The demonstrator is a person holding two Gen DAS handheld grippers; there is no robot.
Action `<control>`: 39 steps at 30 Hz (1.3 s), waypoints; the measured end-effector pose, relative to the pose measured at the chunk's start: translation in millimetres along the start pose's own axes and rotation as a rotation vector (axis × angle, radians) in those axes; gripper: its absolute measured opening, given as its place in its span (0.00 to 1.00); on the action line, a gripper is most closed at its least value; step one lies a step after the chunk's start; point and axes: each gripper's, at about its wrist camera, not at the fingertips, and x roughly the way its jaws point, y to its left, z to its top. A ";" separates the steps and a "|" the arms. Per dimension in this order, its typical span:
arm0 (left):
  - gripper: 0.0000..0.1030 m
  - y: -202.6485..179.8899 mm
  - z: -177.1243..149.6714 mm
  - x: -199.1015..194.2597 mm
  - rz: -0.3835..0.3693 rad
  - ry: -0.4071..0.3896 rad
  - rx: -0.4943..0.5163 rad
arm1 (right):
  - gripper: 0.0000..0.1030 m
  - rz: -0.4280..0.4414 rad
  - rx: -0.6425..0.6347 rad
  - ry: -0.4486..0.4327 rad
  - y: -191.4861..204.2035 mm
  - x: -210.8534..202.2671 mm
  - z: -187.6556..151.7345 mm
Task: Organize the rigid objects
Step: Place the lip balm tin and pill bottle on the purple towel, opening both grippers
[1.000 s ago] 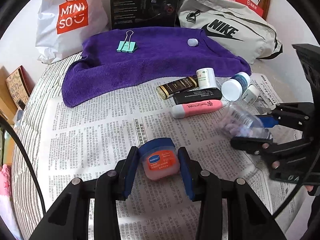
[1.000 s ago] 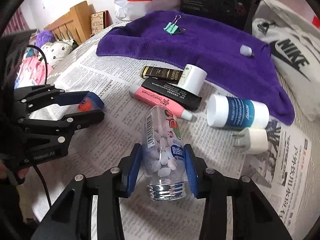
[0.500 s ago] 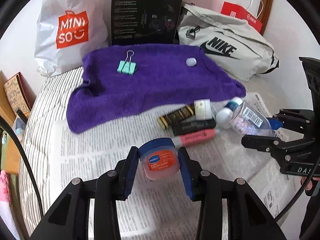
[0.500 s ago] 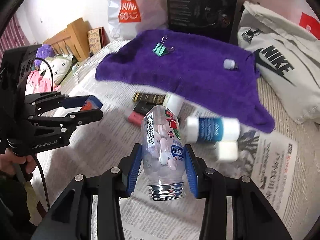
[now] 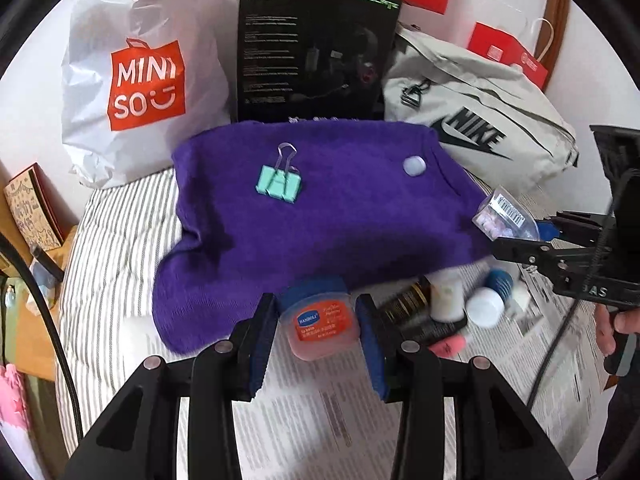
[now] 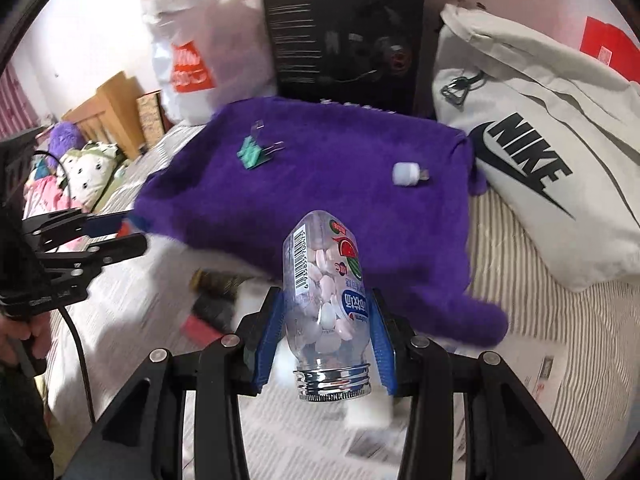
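Observation:
My left gripper (image 5: pixel 317 320) is shut on a small lip-balm jar (image 5: pixel 318 326) with a blue lid and an orange label, held in the air near the front edge of the purple towel (image 5: pixel 320 208). My right gripper (image 6: pixel 326 320) is shut on a clear candy bottle (image 6: pixel 324 292) with a silver cap, also lifted; the same candy bottle (image 5: pixel 505 216) shows at the right of the left wrist view. A teal binder clip (image 5: pixel 279 182) and a small white plug (image 5: pixel 415 166) lie on the towel.
Several tubes and bottles (image 5: pixel 448 300) lie on newspaper (image 5: pixel 320 420) below the towel. Behind it stand a white shopping bag (image 5: pixel 140 80), a black box (image 5: pixel 316 48) and a grey sports bag (image 5: pixel 476 120). A hand (image 5: pixel 616 328) holds the right gripper's handle.
Both grippers have risen off the newspaper and moved toward the purple towel, each carrying its object. The tubes and bottles now lie below and behind them.

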 end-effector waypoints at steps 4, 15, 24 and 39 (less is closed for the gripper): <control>0.37 10.9 17.2 11.5 0.007 -0.008 -0.010 | 0.41 -0.022 0.022 0.008 -15.3 18.4 17.2; 0.37 35.1 51.6 65.4 0.005 -0.010 -0.060 | 0.41 -0.080 0.043 0.045 -45.8 75.9 47.8; 0.37 32.7 52.6 99.6 0.054 0.023 -0.025 | 0.41 -0.108 -0.009 0.040 -38.3 88.1 42.6; 0.56 24.0 44.6 103.0 0.121 0.043 0.045 | 0.54 -0.117 -0.043 0.033 -28.4 74.0 30.4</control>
